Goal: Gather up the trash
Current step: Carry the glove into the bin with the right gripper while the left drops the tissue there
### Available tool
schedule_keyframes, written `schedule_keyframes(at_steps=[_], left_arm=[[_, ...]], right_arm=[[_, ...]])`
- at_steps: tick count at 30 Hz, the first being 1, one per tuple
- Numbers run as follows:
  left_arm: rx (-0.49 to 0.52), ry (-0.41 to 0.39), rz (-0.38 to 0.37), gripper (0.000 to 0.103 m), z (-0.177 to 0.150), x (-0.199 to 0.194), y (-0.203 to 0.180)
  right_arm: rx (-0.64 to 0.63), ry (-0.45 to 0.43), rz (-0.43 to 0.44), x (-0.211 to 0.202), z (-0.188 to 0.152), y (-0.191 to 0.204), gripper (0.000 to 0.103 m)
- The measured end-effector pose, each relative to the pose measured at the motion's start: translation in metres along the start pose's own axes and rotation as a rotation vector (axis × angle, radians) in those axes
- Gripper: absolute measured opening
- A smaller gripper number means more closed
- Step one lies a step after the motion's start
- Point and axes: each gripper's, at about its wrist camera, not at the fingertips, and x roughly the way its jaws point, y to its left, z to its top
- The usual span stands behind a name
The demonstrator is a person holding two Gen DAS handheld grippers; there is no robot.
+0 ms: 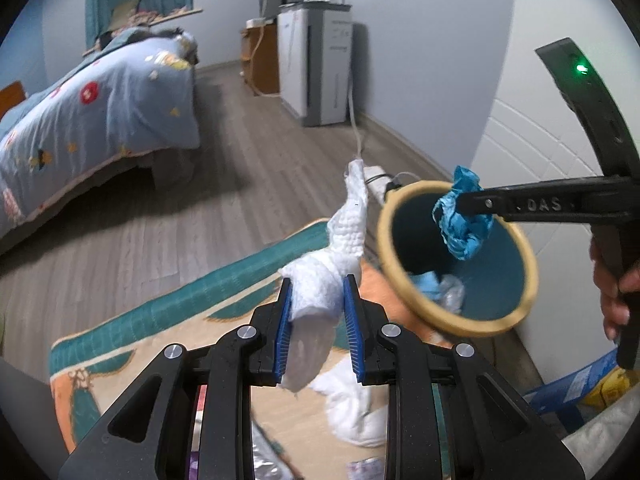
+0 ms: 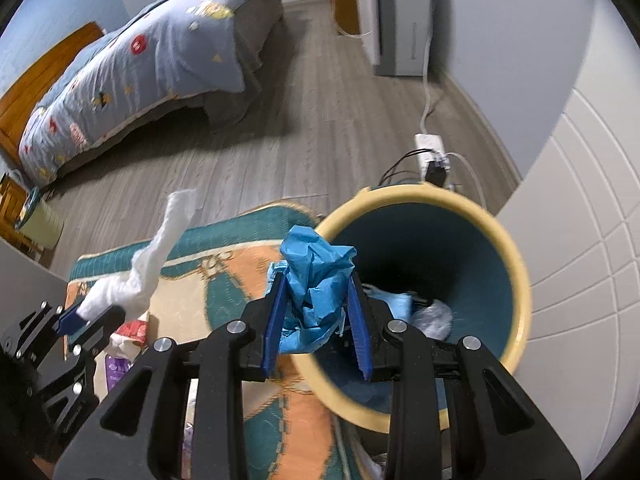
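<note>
My left gripper [image 1: 317,284] is shut on a wad of white tissue [image 1: 332,256] that trails upward; it hangs above the rug, left of the bin. It also shows in the right wrist view [image 2: 136,276]. My right gripper [image 2: 316,280] is shut on a crumpled blue paper [image 2: 316,284] and holds it over the near rim of the bin [image 2: 516,256]; in the left wrist view the blue paper [image 1: 464,216] hangs over the bin's mouth [image 1: 388,200]. The teal bin with a yellow rim holds some blue and white trash [image 2: 432,316].
A patterned teal and orange rug [image 1: 208,304] lies under the grippers, with more white tissue [image 1: 352,412] and wrappers [image 2: 132,330] on it. A power strip with cables [image 2: 430,152] lies behind the bin. A bed [image 1: 88,116] stands at left, a white cabinet [image 1: 316,68] at the far wall.
</note>
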Motion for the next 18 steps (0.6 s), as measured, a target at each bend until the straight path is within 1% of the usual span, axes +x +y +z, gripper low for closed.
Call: schedule_keyframes(at_steps=[3,9,14,18], left_arm=[[0.023,-0.012,-0.026,0.026,0.004,-0.002,-0.014],[0.077,-0.021,-0.081,0.026,0.010,0.001,-0.047],[0.104,-0.009,-0.127,0.026,0.013,0.013,-0.069],[0.124,0.012,-0.160,0.026,0.014,0.027,-0.088]], right_arm=[[0.038,-0.014,-0.016,-0.006,0.001,-0.021,0.030],[0.110,-0.031,-0.080,-0.010,0.000,-0.069,0.030],[0.162,-0.007,-0.110,-0.003,-0.006,-0.100,0.030],[0.173,0.020,-0.132,0.004,-0.011,-0.111,0.030]])
